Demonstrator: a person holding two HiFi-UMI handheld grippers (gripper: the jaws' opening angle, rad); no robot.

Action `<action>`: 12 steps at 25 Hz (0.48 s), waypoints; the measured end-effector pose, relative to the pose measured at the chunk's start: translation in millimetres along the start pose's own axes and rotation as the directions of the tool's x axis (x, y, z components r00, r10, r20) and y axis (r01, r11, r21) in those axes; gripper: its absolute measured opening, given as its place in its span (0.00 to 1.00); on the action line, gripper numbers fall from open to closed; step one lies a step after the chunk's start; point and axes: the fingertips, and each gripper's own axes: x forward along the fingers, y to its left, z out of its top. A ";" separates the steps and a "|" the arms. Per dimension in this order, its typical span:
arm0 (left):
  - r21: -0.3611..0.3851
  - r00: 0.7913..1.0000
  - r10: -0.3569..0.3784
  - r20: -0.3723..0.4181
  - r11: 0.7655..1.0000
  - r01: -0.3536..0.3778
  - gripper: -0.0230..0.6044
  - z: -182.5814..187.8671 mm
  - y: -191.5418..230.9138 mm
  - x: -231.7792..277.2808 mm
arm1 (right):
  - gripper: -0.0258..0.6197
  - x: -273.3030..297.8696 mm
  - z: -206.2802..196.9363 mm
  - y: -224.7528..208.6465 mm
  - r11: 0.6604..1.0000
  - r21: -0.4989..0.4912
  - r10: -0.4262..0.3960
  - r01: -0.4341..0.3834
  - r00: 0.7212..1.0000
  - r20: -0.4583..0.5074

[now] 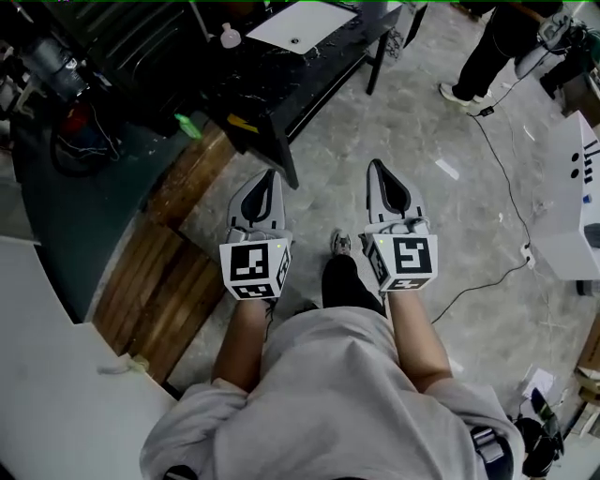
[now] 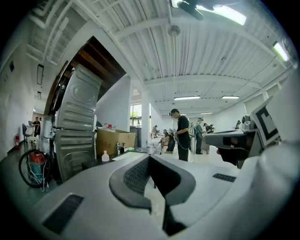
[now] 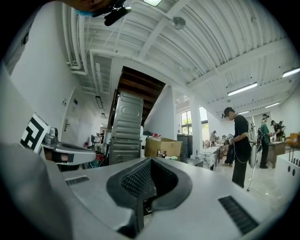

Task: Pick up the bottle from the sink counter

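A small pale bottle stands on the dark sink counter at the top of the head view, left of the white basin. In the left gripper view the bottle shows far off on that counter. Both grippers are held level over the grey floor, well short of the counter. My left gripper has its jaws together with nothing between them, as in its own view. My right gripper is shut and empty too, as its own view shows.
A person in black stands at the top right, with a cable trailing over the floor. A white machine is at the right edge. Wooden boards lie left of me. Stacked metal appliances and a cardboard box stand beyond the counter.
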 end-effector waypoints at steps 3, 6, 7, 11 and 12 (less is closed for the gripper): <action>0.006 1.000 0.012 -0.001 1.000 -0.012 0.06 6.2 10.4 31.6 | 0.05 31.9 2.6 -17.6 1.000 0.009 0.016 -0.016 1.000 0.008; 0.008 1.000 0.005 -0.012 1.000 -0.005 0.06 11.4 9.8 69.2 | 0.05 66.0 6.4 -36.1 0.999 0.000 0.044 -0.044 0.999 0.010; 0.009 1.000 0.002 -0.019 1.000 -0.002 0.06 12.9 8.9 82.3 | 0.05 78.0 7.5 -42.5 0.998 -0.003 0.057 -0.057 0.998 0.007; 0.008 0.999 -0.011 -0.043 1.000 0.012 0.06 15.9 7.7 132.1 | 0.05 122.9 4.2 -66.2 0.991 -0.021 0.130 -0.130 0.992 -0.011; 0.011 0.998 -0.012 -0.054 1.000 0.013 0.06 14.7 8.3 144.4 | 0.05 133.9 0.7 -70.7 0.989 -0.022 0.148 -0.149 0.989 -0.023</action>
